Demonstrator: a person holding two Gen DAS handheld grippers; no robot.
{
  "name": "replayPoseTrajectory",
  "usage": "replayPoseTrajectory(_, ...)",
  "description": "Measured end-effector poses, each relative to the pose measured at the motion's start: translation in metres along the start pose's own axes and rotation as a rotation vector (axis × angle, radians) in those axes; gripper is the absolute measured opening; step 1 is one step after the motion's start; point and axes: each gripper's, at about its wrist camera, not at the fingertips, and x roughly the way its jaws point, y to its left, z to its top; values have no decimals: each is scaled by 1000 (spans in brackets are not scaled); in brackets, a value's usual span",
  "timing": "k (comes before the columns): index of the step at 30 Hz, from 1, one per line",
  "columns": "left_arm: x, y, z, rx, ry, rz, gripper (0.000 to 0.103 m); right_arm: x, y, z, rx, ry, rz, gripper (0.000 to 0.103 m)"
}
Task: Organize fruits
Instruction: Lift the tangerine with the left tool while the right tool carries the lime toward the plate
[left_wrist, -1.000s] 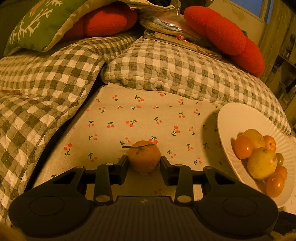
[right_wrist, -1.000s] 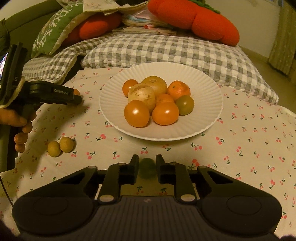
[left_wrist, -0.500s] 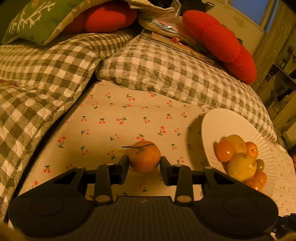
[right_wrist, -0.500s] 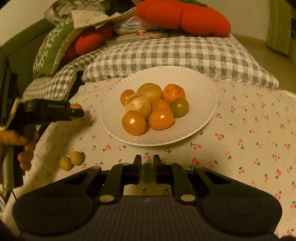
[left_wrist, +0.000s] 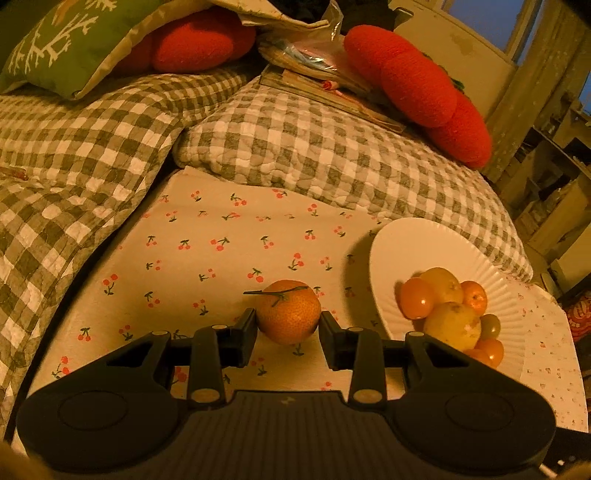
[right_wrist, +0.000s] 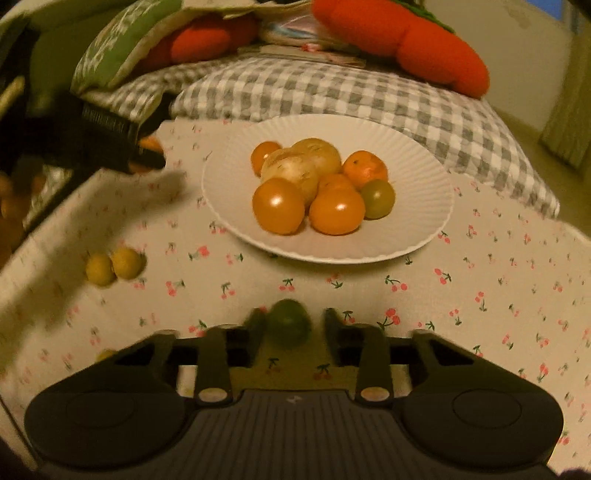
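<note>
Left wrist view: mandarin (left_wrist: 288, 311) with stem clamped between the left gripper (left_wrist: 288, 325) fingers, above the cherry-print cloth (left_wrist: 207, 251), left of the white plate (left_wrist: 413, 240). Right wrist view, blurred: green fruit (right_wrist: 289, 322) between the right gripper (right_wrist: 291, 325) fingers, gap at one side; grip cannot be confirmed

A stemmed orange mandarin (left_wrist: 289, 312) sits pinched between the left claw (left_wrist: 288, 325) tips. A small green fruit (right_wrist: 289, 327) lies between the spread right claw (right_wrist: 290, 325) tips. Orange, yellow and green fruits heap on the white plate (right_wrist: 413, 229); two small yellow fruits (right_wrist: 113, 266) touch on the cherry-print cloth (right_wrist: 480, 295) nearby.
</note>
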Motion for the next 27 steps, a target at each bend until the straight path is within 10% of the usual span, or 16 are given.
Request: replayPoseTrajectory(27,-19,-47,7,63,-57,-137,24,-50,-52,25,228,-107,51,23)
